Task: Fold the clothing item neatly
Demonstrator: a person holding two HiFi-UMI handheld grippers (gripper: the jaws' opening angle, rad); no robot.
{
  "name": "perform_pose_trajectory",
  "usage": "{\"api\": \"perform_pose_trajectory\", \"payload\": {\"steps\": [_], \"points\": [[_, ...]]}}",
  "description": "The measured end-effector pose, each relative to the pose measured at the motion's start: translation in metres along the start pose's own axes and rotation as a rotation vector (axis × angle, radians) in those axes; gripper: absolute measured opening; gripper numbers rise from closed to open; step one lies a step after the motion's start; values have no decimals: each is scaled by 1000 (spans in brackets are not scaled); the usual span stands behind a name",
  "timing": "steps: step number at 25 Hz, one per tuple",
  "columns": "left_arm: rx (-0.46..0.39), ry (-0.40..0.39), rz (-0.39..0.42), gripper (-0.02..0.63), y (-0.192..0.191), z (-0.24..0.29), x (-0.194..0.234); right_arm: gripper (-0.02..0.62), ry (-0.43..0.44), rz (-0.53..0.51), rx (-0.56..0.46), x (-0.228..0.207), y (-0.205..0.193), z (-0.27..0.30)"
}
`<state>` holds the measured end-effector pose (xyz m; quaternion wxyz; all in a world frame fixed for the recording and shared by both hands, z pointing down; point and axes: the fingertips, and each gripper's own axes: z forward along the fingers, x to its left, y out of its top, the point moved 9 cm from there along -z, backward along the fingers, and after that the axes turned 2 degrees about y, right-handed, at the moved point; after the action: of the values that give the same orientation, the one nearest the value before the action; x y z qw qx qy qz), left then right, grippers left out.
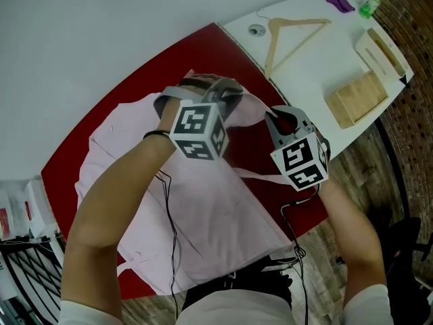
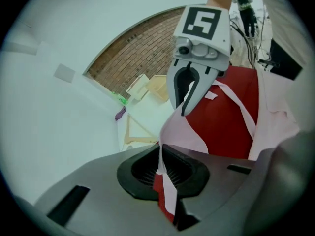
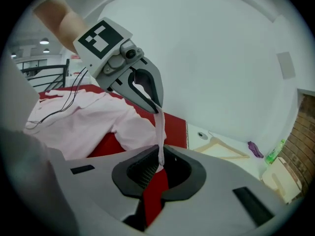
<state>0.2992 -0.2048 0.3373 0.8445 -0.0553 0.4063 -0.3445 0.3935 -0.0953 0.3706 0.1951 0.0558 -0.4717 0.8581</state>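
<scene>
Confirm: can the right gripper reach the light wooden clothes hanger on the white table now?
Probably not: the right gripper is shut on the pink garment's strap; nothing else blocks the light wooden clothes hanger.

**A:** Pink garment (image 1: 203, 208)?
**B:** Thin matt cloth, softly creased.
**A:** Red table cover (image 1: 216, 53)?
**B:** Smooth, matt.
**A:** Hanger (image 1: 298, 22), block (image 1: 356, 99)?
**B:** Both pale bare wood, unpolished.
</scene>
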Motion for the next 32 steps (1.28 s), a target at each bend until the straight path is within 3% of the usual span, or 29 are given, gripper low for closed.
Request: {"api": "perform_pose_trajectory", "payload": {"steps": [5,18,32], "points": [[42,27,5,17,-20,-41,11,34,38,54,-59,18,46,-3],[129,121,-43,17,-73,-141,13,34,125,39,-167,87,142,1],[240,118,-90,17,-152,-215,-47,34,318,-58,-191,201,197,28]]}}
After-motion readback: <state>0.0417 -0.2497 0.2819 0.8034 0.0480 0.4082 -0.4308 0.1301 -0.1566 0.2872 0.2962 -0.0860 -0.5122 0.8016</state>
